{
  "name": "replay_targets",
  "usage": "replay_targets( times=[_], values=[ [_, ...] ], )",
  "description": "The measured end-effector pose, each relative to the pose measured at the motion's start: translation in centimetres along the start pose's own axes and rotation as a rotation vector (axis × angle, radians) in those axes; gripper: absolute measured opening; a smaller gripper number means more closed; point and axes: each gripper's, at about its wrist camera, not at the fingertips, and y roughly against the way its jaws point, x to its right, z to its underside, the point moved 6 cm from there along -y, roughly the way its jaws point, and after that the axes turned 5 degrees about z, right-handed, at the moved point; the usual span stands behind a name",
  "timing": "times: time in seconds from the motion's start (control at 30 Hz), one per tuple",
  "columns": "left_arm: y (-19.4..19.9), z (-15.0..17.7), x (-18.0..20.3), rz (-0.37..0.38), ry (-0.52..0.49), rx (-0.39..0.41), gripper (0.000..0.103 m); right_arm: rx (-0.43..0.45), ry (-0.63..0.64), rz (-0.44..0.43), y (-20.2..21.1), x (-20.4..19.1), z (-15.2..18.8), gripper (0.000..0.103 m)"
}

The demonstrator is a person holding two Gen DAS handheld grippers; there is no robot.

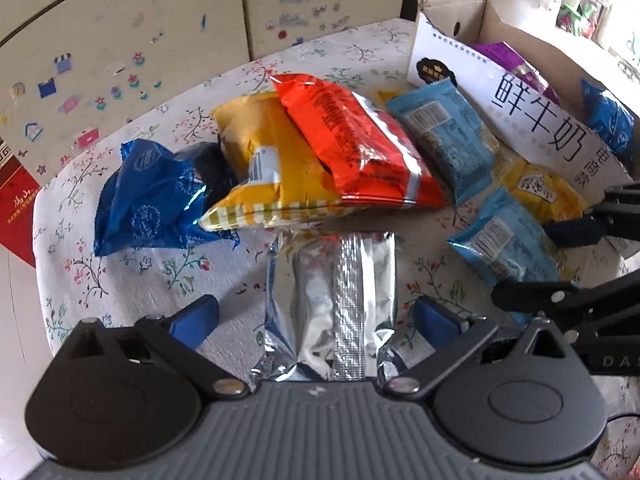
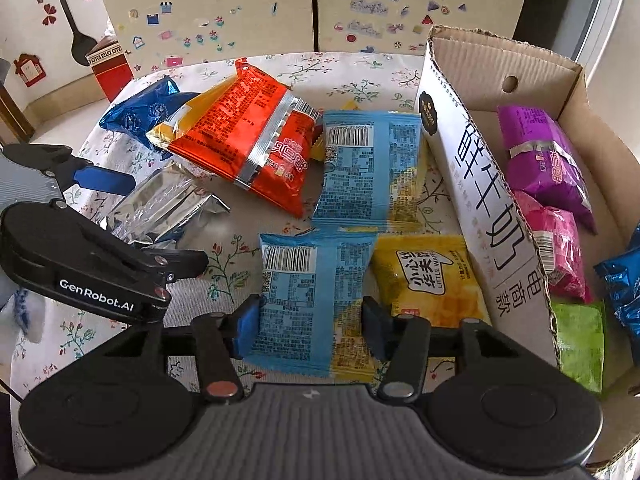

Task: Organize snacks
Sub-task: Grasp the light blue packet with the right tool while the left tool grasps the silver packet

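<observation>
We see the cardboard box [image 2: 472,184] holding purple, pink, green and blue packets. Our right gripper [image 2: 310,322] pinches the light blue packet [image 2: 308,292] on the table (just beside the box wall). Our left gripper [image 1: 316,314] stands wide open astride the silver packet [image 1: 332,300], with bare tablecloth [image 1: 132,280] on its outer side.

Floral tablecloth [image 2: 224,256]: snack packets [image 2: 368,168], cardboard box [image 2: 480,200].

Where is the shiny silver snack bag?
The silver bag lies on the flowery tablecloth between the open left gripper's fingers, just in front of the yellow bag.
</observation>
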Motion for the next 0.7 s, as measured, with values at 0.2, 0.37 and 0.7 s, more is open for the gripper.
replay_targets(
  times=[0.2,0.37,0.7],
  values=[
    [0.1,0.1,0.0,-0.004,0.006,0.012,0.103,0.0,0.01,0.005,-0.1,-0.1,-0.1,0.06],
    [0.0,-0.1,0.1,-0.013,0.007,-0.001,0.102,0.002,0.016,0.008,-0.1,-0.1,0.0,0.058],
    [1.1,-0.4,1.8,0.021,-0.054,0.009,0.059,0.02,0.026,-0.017,0.8,0.0,-0.1,0.057]
  ],
)
